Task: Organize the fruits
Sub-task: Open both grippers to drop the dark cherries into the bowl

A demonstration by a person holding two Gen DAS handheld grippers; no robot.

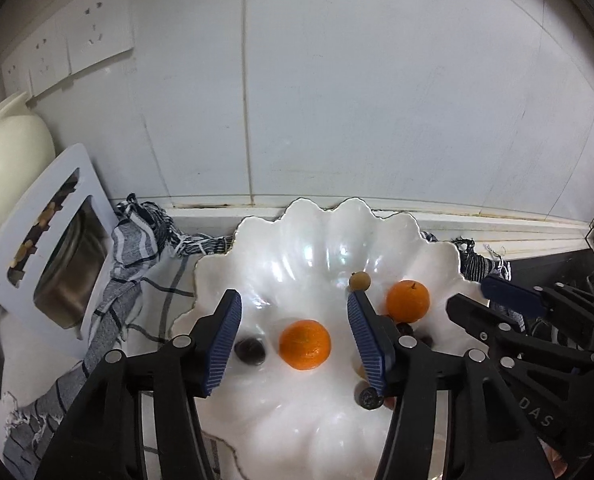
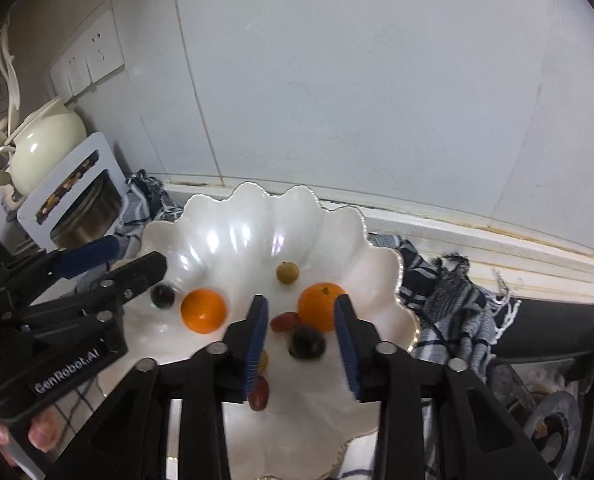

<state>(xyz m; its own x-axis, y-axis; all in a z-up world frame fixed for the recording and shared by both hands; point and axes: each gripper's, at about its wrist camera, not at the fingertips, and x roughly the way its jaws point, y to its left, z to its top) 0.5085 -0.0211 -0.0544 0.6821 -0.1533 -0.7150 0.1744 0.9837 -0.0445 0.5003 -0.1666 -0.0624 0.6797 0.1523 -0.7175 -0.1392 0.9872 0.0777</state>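
Observation:
A white scalloped bowl (image 1: pixel 289 240) (image 2: pixel 225 224) sits on a striped cloth. It holds two oranges (image 1: pixel 305 344) (image 1: pixel 408 301), a tan grape (image 1: pixel 359 281) and dark grapes (image 1: pixel 249 351). My left gripper (image 1: pixel 293 340) is open above the bowl, its jaws either side of the near orange. My right gripper (image 2: pixel 301 344) is open over the bowl's right part, with a dark grape (image 2: pixel 307 343) and a red grape (image 2: pixel 285 321) between its jaws and the right orange (image 2: pixel 320 306) just beyond. Another red grape (image 2: pixel 259 394) lies below its left finger.
A blue-and-white striped cloth (image 1: pixel 137 256) (image 2: pixel 449 300) lies under the bowl. A white holder with a steel container (image 1: pixel 53 248) and a cream pot (image 2: pixel 45 144) stand at the left. A tiled wall with sockets (image 1: pixel 77 40) is behind. A stove burner (image 2: pixel 549 420) is at the right.

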